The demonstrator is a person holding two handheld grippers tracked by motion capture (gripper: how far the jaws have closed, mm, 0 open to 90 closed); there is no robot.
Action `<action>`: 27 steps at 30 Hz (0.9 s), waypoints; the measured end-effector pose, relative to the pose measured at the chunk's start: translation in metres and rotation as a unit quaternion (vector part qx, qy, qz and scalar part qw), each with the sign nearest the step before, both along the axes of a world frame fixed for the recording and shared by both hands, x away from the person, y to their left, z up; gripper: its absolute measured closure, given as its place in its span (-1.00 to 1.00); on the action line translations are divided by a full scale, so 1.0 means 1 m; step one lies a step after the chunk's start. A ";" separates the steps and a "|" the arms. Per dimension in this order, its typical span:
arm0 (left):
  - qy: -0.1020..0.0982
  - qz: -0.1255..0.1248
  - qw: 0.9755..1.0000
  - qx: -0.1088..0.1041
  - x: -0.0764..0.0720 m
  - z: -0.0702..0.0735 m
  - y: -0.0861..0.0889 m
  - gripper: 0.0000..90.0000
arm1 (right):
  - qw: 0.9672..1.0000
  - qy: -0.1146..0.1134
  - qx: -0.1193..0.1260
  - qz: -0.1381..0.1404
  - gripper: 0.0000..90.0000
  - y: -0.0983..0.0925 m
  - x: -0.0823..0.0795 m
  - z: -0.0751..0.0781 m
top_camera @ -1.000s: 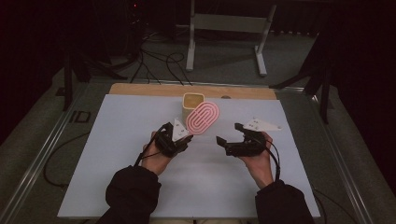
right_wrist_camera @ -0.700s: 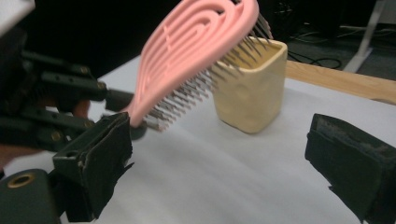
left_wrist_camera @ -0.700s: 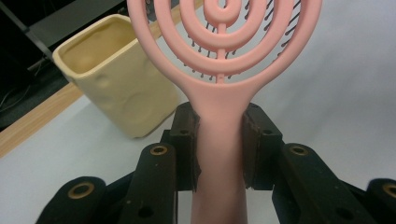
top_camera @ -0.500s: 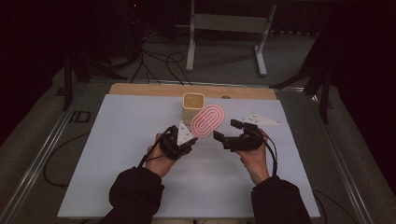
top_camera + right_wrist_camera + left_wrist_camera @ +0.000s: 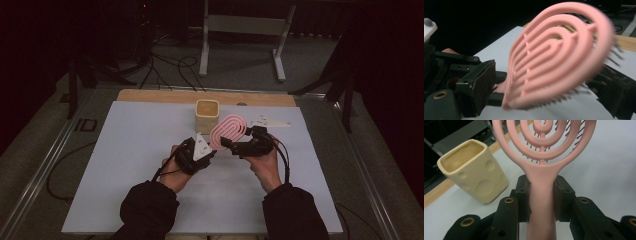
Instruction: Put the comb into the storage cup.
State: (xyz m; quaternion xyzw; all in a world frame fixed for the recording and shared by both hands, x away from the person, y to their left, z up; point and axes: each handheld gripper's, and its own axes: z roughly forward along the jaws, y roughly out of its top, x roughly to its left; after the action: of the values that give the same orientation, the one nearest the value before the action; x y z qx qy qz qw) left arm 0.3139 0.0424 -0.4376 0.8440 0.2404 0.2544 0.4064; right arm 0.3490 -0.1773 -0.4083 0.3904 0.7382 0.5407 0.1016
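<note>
We hold the pink brush (image 5: pixel 228 132) above the counter (image 5: pixel 130 165), just in front of the cream cup (image 5: pixel 206 116). Our left gripper (image 5: pixel 206 152) is clamped on its handle, pads (image 5: pixel 523 197) pressing both sides, so the spiral head stands up and forward, free for the other hand. Our right gripper (image 5: pixel 239 144) has come in around that head with jaws spread wide; they have just begun closing, the head between them but not yet pinched. We judge this a handover, probably so the brush can go handle-first into the cup.
</note>
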 end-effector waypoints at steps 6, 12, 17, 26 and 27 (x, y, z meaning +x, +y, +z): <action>-0.008 -0.004 1.000 -0.008 -0.004 0.001 -0.003 0.55 | 1.000 0.014 0.016 0.011 -0.51 0.004 0.003 -0.001; -0.012 -0.008 1.000 -0.009 -0.004 0.001 -0.002 0.55 | 0.998 0.032 0.044 0.026 0.07 0.002 0.005 -0.002; -0.009 -0.010 1.000 -0.005 -0.003 -0.001 -0.003 0.55 | 0.994 0.063 0.077 0.046 0.28 -0.001 0.008 -0.004; 0.000 -0.011 1.000 -0.008 0.001 -0.004 -0.004 0.55 | 0.992 0.078 0.082 0.063 0.41 0.002 0.007 -0.004; 0.000 -0.011 1.000 -0.009 0.001 -0.004 -0.004 0.55 | 0.992 0.076 0.080 0.063 0.41 0.003 0.006 -0.003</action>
State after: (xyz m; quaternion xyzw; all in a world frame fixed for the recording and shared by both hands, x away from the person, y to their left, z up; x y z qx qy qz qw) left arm 0.3147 0.0388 -0.4418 0.8428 0.2336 0.2482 0.4165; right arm 0.3553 -0.1742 -0.4116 0.3901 0.7215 0.5717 -0.0205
